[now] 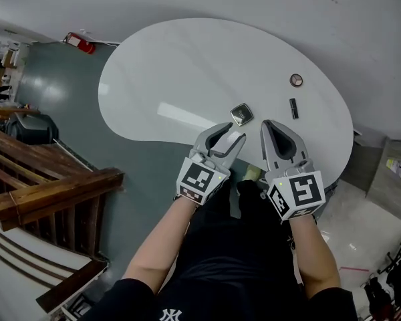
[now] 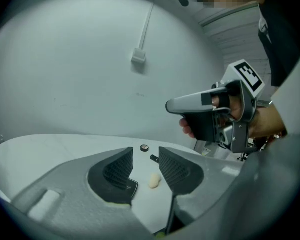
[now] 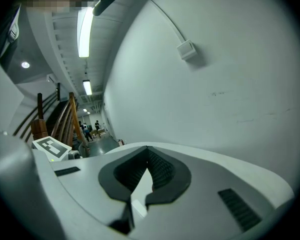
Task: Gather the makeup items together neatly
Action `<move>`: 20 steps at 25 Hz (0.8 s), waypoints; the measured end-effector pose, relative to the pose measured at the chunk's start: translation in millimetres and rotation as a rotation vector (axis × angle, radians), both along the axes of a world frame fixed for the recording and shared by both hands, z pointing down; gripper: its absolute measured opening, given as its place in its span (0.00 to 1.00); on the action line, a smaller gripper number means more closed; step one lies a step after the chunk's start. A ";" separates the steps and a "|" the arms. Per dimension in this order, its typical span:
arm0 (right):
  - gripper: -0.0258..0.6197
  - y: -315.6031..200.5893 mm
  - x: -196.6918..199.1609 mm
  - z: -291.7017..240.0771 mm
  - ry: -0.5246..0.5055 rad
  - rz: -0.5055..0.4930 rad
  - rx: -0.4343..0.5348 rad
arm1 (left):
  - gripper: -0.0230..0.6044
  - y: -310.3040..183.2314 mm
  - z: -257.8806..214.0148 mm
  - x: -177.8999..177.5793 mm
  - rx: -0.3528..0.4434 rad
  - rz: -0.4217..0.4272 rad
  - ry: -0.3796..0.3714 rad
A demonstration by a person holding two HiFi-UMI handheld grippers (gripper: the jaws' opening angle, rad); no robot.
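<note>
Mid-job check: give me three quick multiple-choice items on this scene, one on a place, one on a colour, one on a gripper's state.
1. Where is the round compact?
A) on the table, beyond the black tube
B) on the floor
C) on the stairs

2. What colour is the table top?
A) brown
B) white
C) red

3. How do the jaws of the right hand-held gripper stand?
A) wide apart
B) shut on the tube
C) shut, empty

Answers:
1 A: the head view shows it lying on the table past the tube.
2 B: the surface is plain white.
3 C: in the right gripper view the pads meet at the tips with nothing between them.
</note>
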State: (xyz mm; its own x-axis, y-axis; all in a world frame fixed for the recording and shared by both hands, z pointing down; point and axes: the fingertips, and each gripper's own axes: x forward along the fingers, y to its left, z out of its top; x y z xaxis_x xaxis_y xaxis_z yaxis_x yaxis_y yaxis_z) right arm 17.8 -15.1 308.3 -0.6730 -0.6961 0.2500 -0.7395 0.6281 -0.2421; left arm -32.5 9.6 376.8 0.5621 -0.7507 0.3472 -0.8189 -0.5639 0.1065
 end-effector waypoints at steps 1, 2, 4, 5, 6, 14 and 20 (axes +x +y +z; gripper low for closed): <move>0.06 -4.3 -0.8 5.7 0.004 0.005 -0.007 | 0.28 -4.4 9.4 -0.9 -0.005 0.007 -0.009; 0.06 -8.4 -1.3 10.9 0.009 0.011 -0.013 | 0.31 -8.6 19.7 -1.8 -0.012 0.014 -0.018; 0.06 -15.1 -2.0 19.5 0.019 0.022 -0.022 | 0.35 -16.6 41.8 -3.7 -0.028 0.028 -0.038; 0.06 -17.3 -2.6 23.2 0.024 0.023 -0.024 | 0.36 -20.2 52.4 -5.0 -0.036 0.034 -0.047; 0.06 -19.0 -3.6 26.9 0.029 0.022 -0.025 | 0.37 -23.6 62.0 -6.5 -0.044 0.038 -0.056; 0.06 -30.1 -13.5 62.7 0.060 0.015 -0.080 | 0.44 -42.1 118.8 -15.2 -0.090 0.062 -0.132; 0.06 -40.4 -18.0 75.7 0.065 0.014 -0.097 | 0.47 -50.3 146.5 -9.3 -0.098 0.098 -0.201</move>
